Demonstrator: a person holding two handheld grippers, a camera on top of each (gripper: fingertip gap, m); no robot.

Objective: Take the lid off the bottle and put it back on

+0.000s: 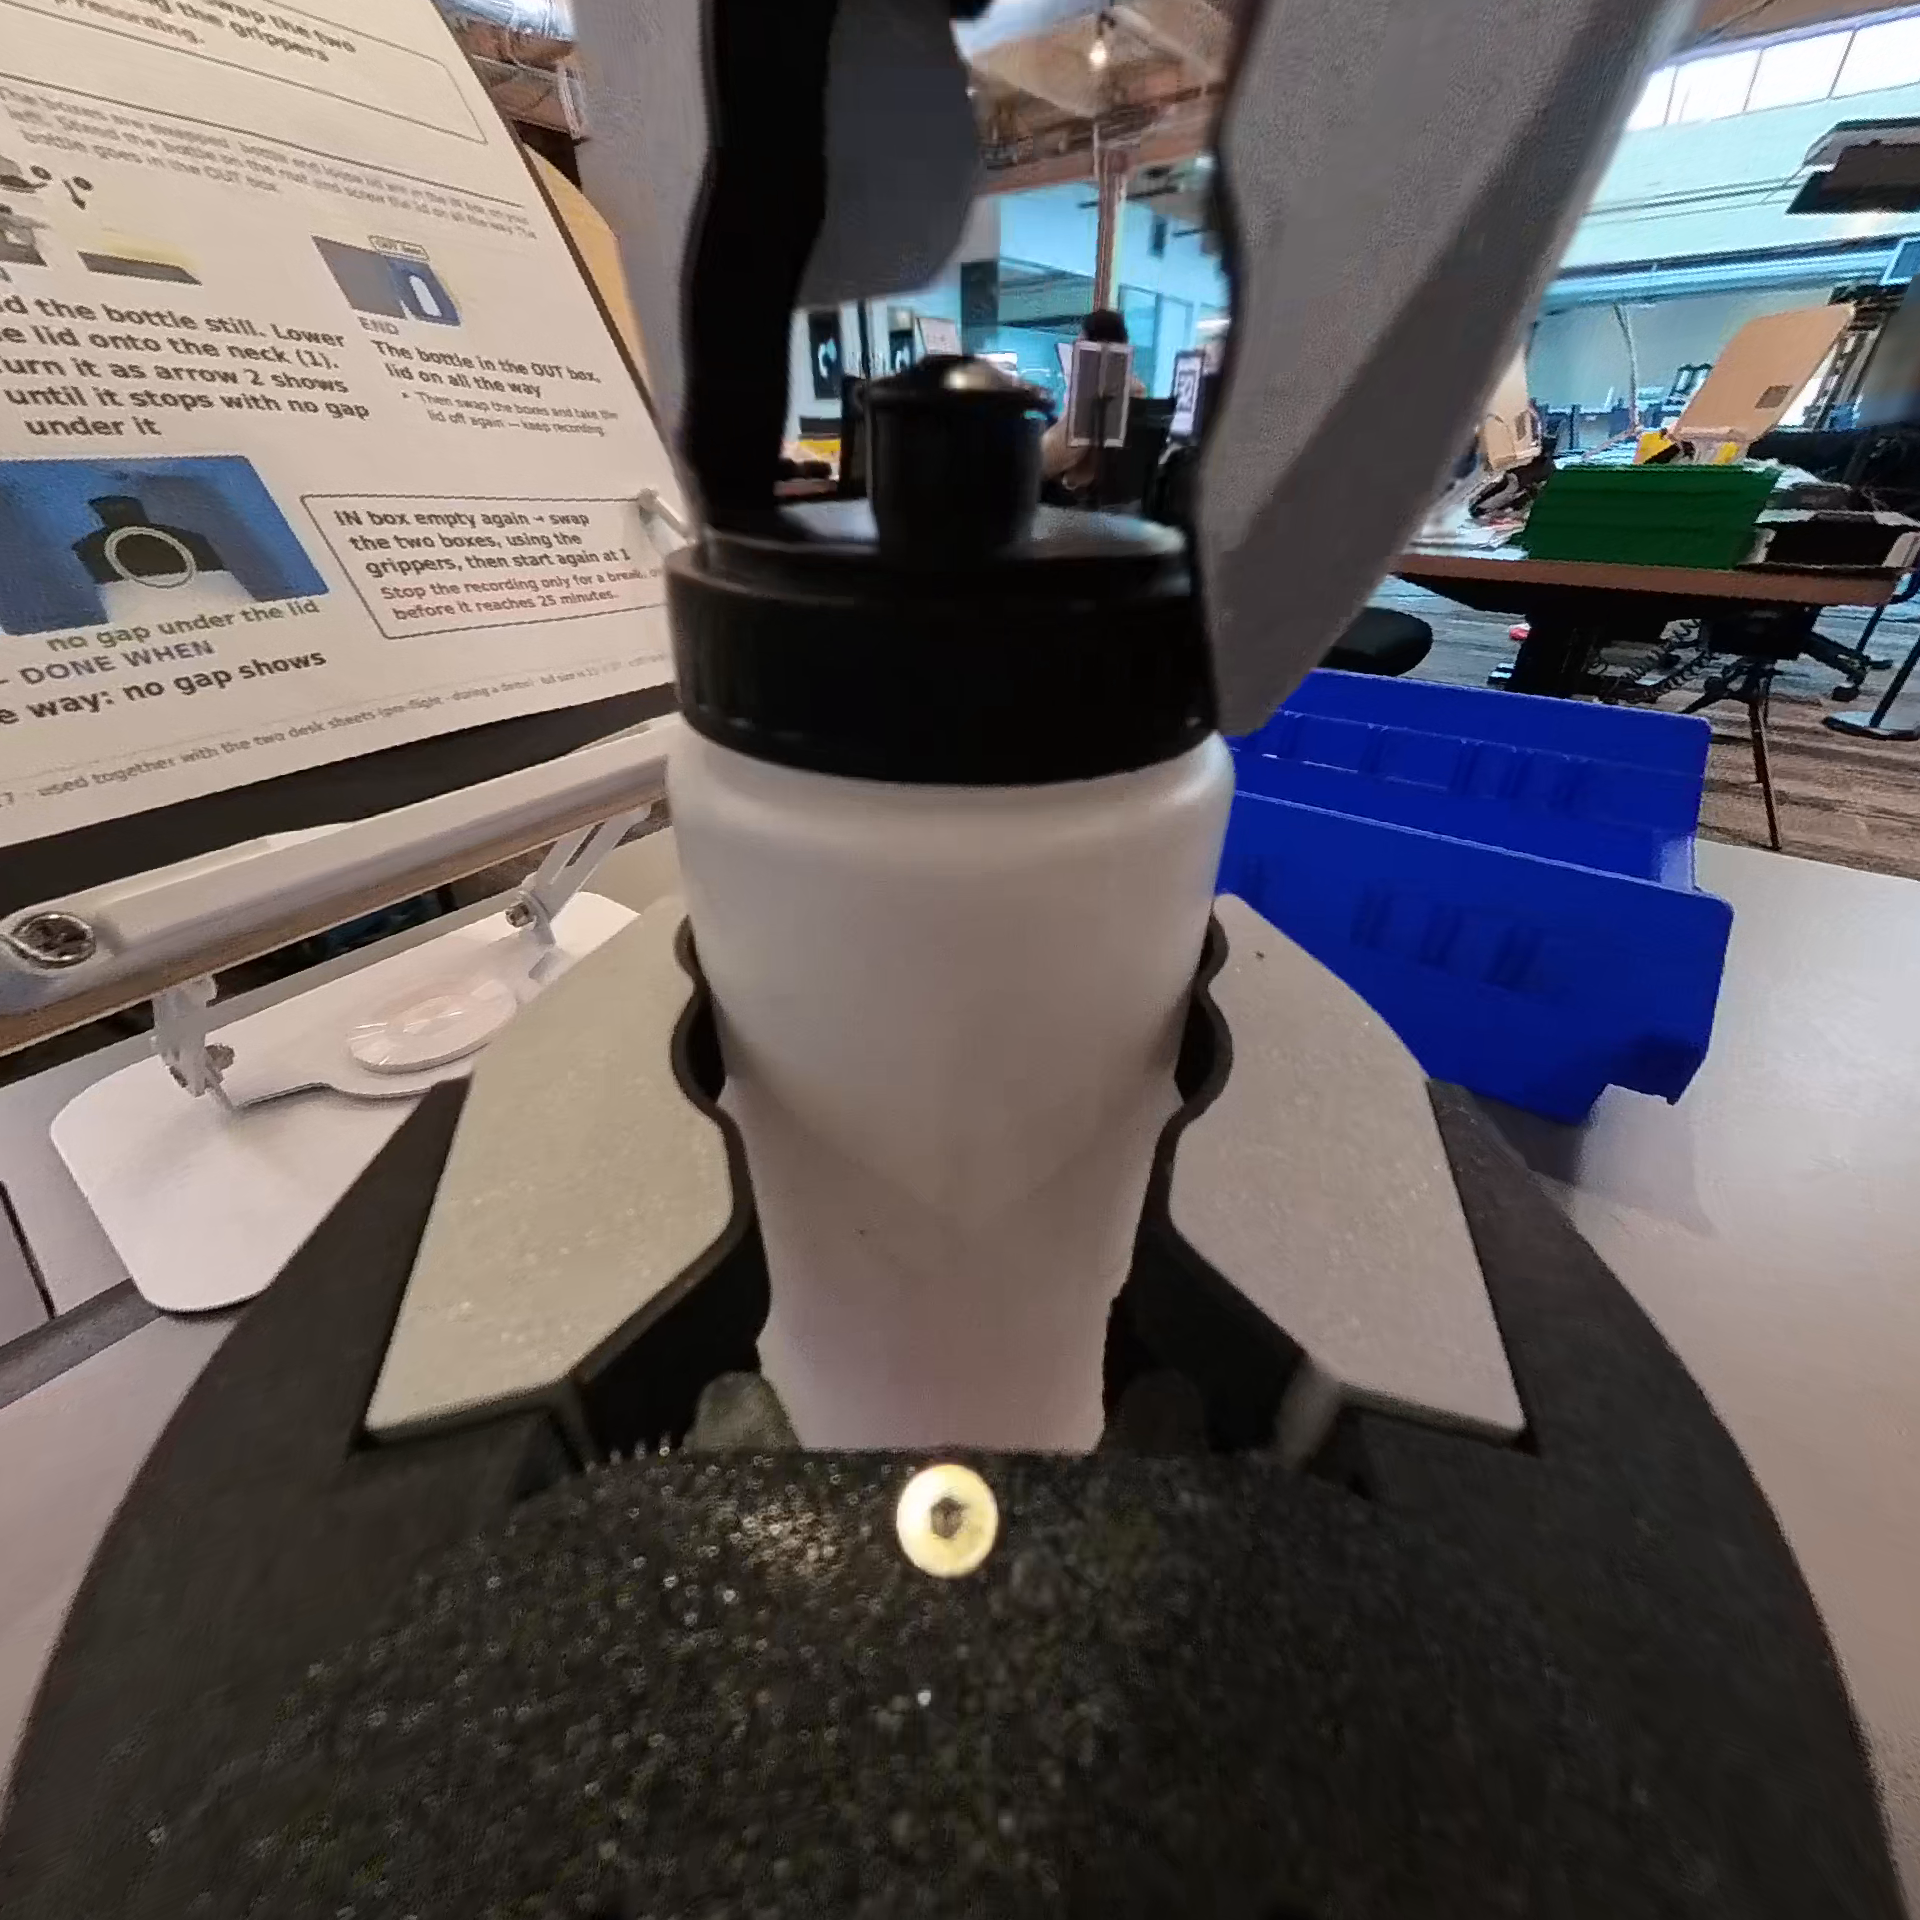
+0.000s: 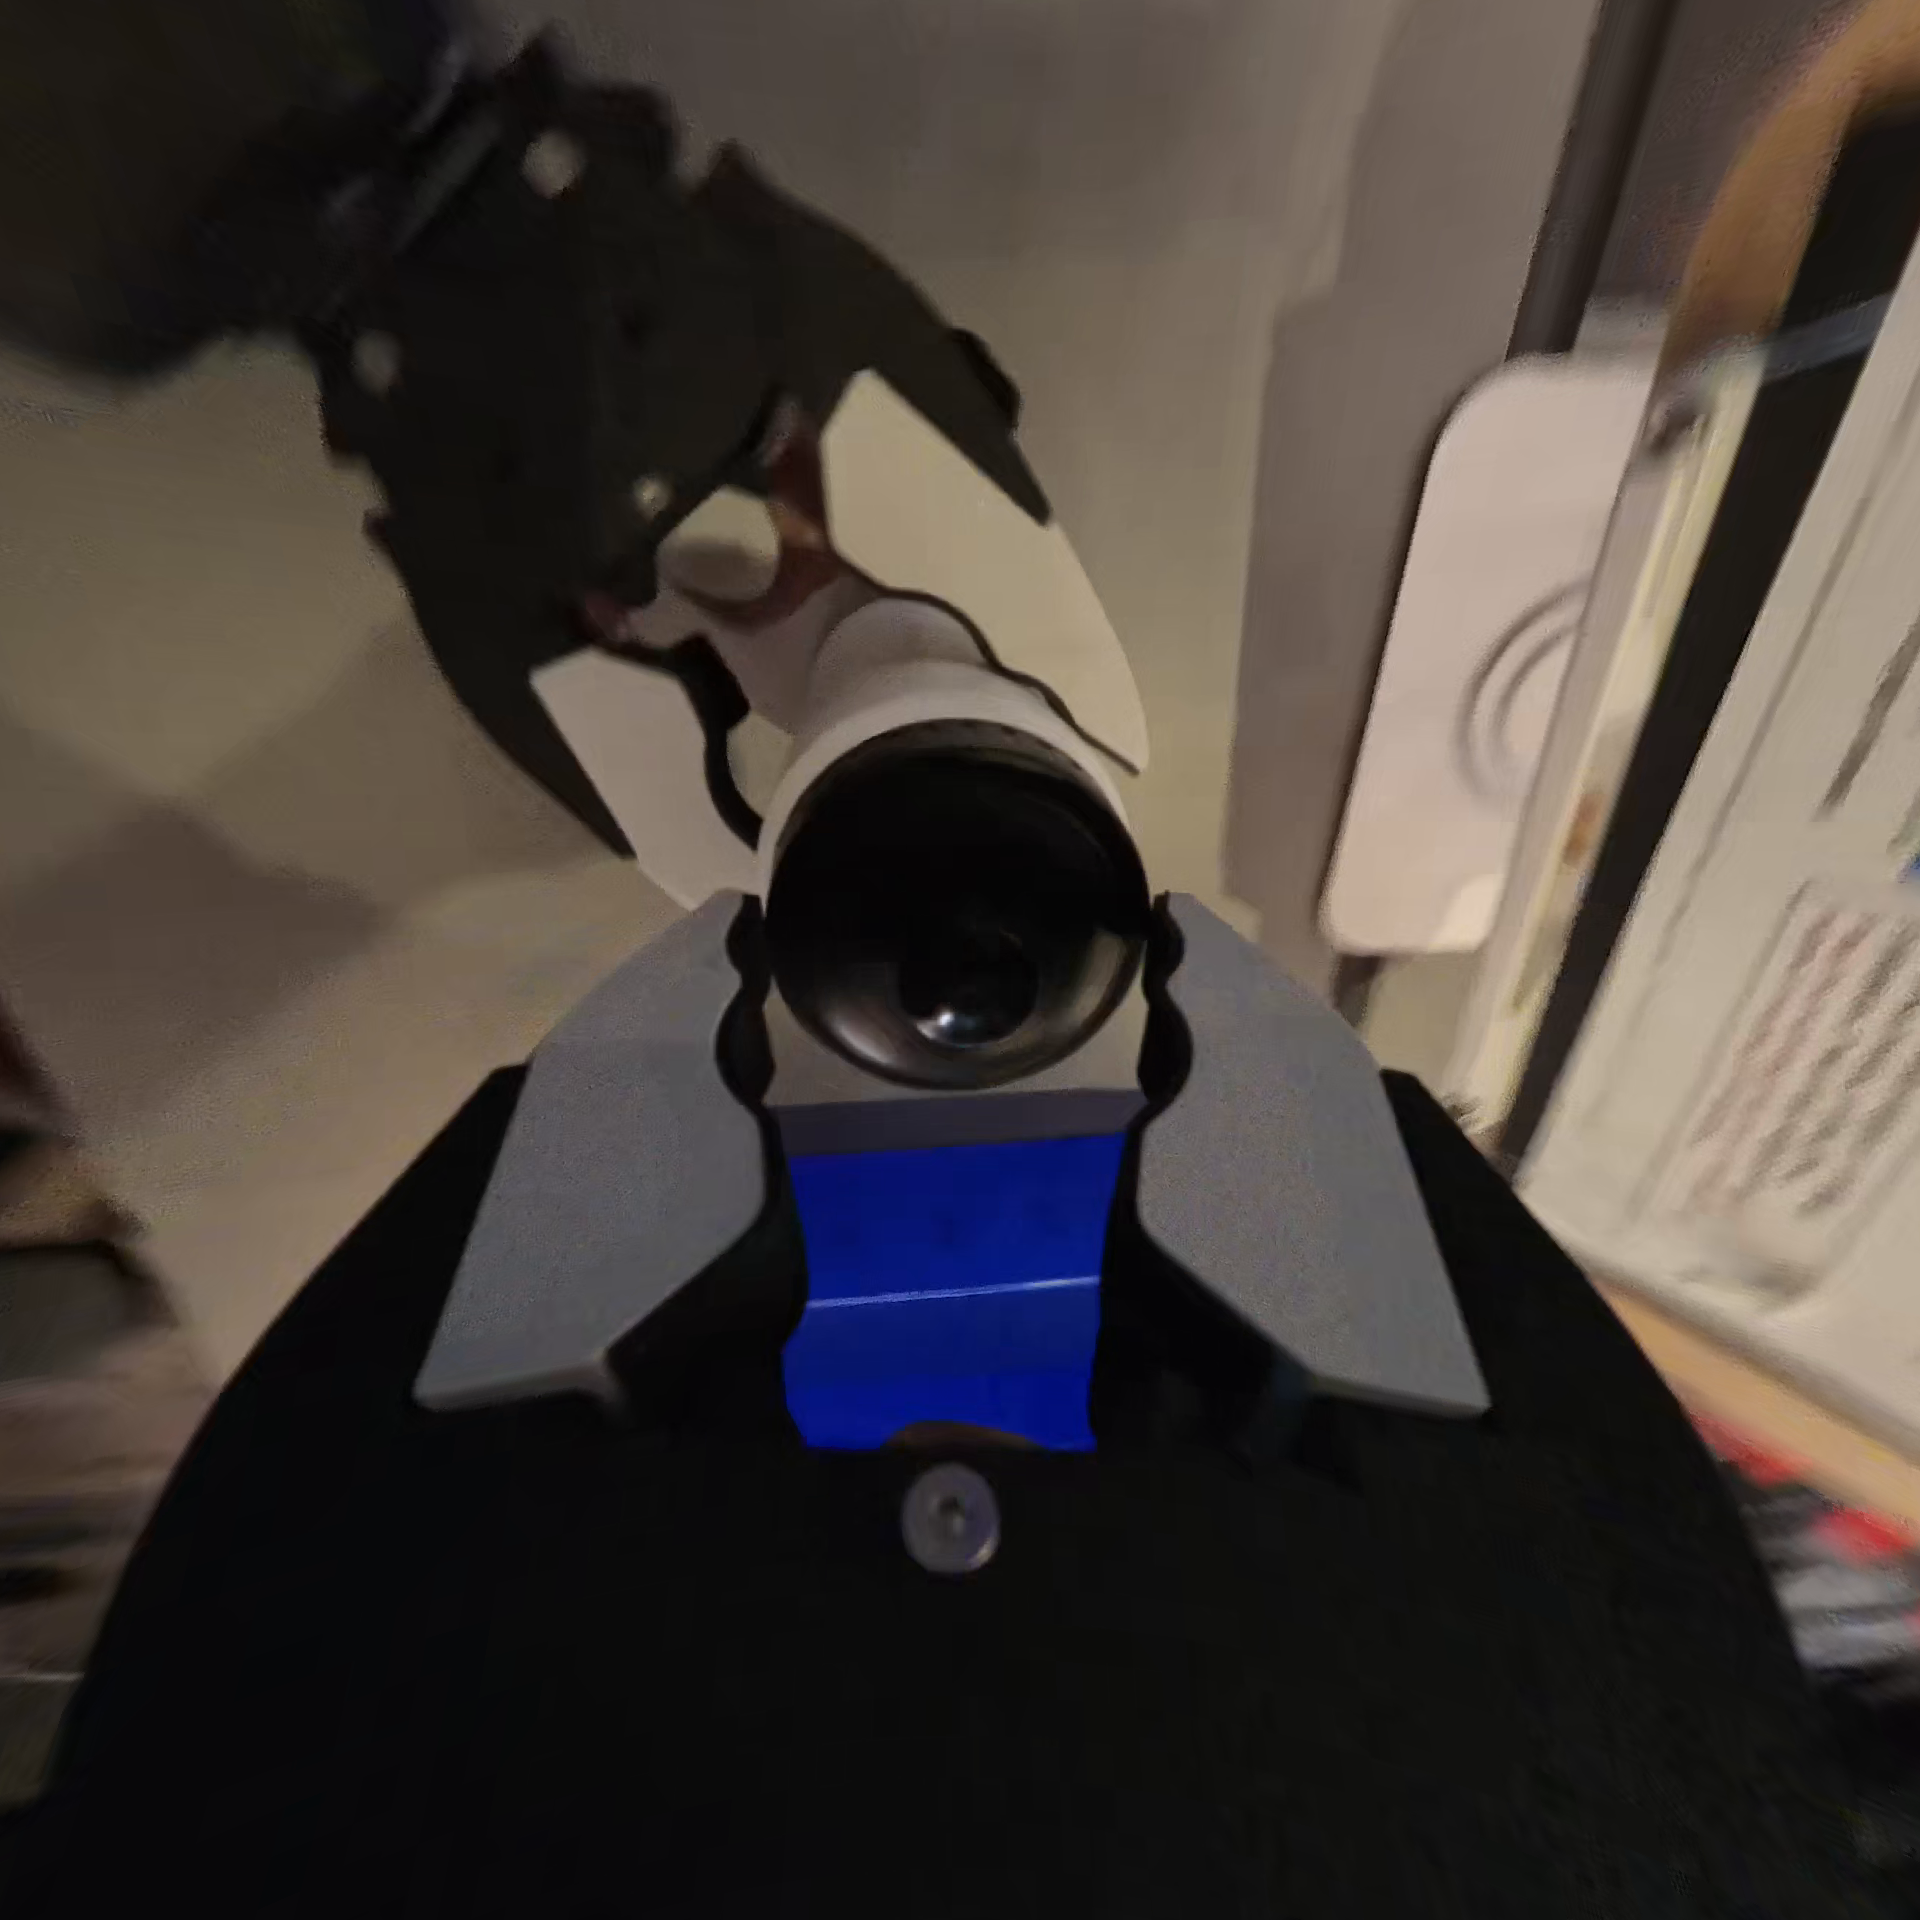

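Left wrist view: the left tool [image 1: 951,997] is clamped on the white bottle [image 1: 951,987], which stands upright over the tabletop [image 1: 1766,1195] beside a blue bin [image 1: 1475,935]. Right wrist view: the right tool [image 2: 954,987] grips the black lid [image 2: 951,914] on the bottle's top, pads against its rim.
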